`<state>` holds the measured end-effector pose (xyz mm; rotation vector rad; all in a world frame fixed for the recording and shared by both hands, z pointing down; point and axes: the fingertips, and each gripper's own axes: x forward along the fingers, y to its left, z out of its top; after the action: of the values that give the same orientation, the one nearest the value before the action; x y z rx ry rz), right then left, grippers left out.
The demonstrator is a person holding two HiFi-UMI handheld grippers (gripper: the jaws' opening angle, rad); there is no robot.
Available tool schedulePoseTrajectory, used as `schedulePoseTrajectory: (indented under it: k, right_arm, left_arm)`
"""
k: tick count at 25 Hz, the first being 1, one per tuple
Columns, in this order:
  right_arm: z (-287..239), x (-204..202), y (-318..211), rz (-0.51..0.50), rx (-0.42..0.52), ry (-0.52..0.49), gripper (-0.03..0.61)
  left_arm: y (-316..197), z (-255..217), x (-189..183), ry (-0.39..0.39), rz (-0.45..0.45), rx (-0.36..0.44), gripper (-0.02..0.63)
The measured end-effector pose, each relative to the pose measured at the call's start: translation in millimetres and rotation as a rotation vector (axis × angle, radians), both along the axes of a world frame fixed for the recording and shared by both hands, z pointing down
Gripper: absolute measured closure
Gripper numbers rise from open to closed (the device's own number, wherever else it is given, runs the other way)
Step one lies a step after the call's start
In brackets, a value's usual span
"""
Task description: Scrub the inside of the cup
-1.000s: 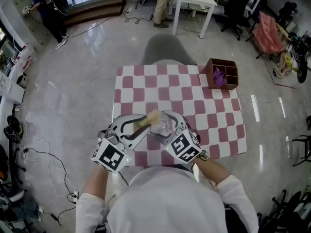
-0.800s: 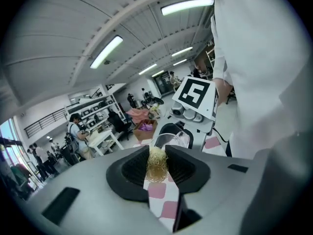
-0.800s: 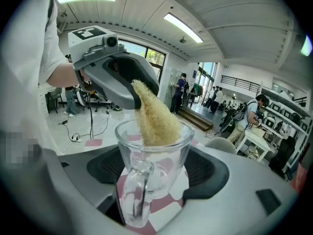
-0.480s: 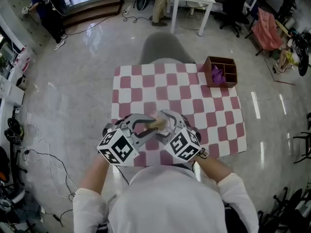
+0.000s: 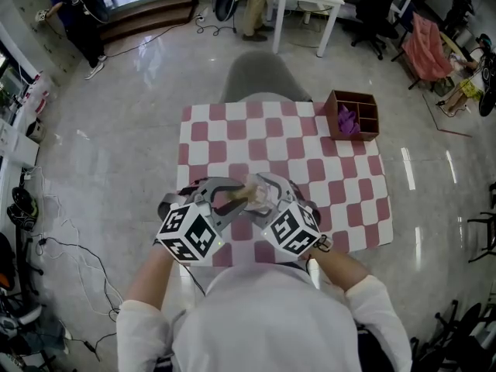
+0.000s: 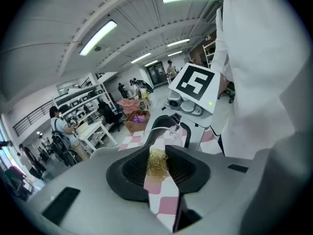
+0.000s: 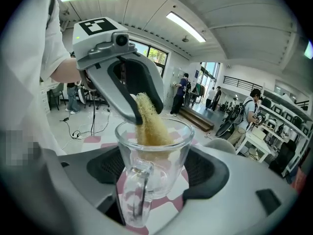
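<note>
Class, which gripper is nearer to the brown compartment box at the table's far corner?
Right. The right gripper, shut on the glass cup, is on the side of the box; the left gripper, holding the scrubber, lies farther left.

Your clear glass cup [image 7: 155, 155], handle facing you, hangs over the desk's [image 5: 341, 184] near edge. A straw-yellow fibrous scrubber [image 7: 149, 126] pokes into its mouth.
</note>
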<state>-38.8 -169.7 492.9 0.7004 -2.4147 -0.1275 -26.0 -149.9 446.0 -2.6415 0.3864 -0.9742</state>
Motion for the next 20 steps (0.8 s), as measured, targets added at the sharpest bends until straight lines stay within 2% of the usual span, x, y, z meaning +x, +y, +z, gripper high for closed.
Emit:
schedulePoseTrajectory:
  k: [2, 3, 6, 9, 11, 13, 17, 20]
  right_arm:
    - [1.7, -1.0, -0.1, -0.002, -0.004, -0.001, 0.187]
    - [2.6, -1.5, 0.3, -0.003, -0.009, -0.004, 0.187]
    - [4.7, -3.1, 3.7, -0.017, -0.022, -0.008, 0.187]
    - [3.5, -2.8, 5.9, -0.023, -0.020, -0.011, 0.187]
    - [0.3, -0.7, 3.5, -0.011, -0.015, -0.019, 0.187]
    - [-2.3, 1.4, 0.9, -0.001, -0.009, -0.023, 0.187]
    - [-1.3, 3.9, 0.2, 0.000, -0.003, -0.013, 0.187]
    - [1.5, 1.4, 4.5, -0.004, -0.022, -0.027, 0.187]
  left_arm:
    - [8.1, 1.9, 3.5, -0.025, 0.042, -0.011, 0.502]
    - [11.8, 0.7, 6.1, -0.008, 0.056, -0.030, 0.502]
    - [11.6, -11.1, 12.1, 0.109, 0.040, -0.082, 0.502]
    - [-2.3, -24.7, 9.7, 0.200, -0.026, -0.081, 0.502]
    - [-10.9, -25.4, 3.7, 0.180, -0.067, -0.047, 0.502]
    - [-12.1, -18.5, -1.7, 0.114, -0.081, -0.015, 0.502]
    - [4.0, -4.1, 3.7, 0.012, -0.025, -0.025, 0.502]
    - [16.0, -4.4, 12.6, 0.047, 0.018, -0.079, 0.502]
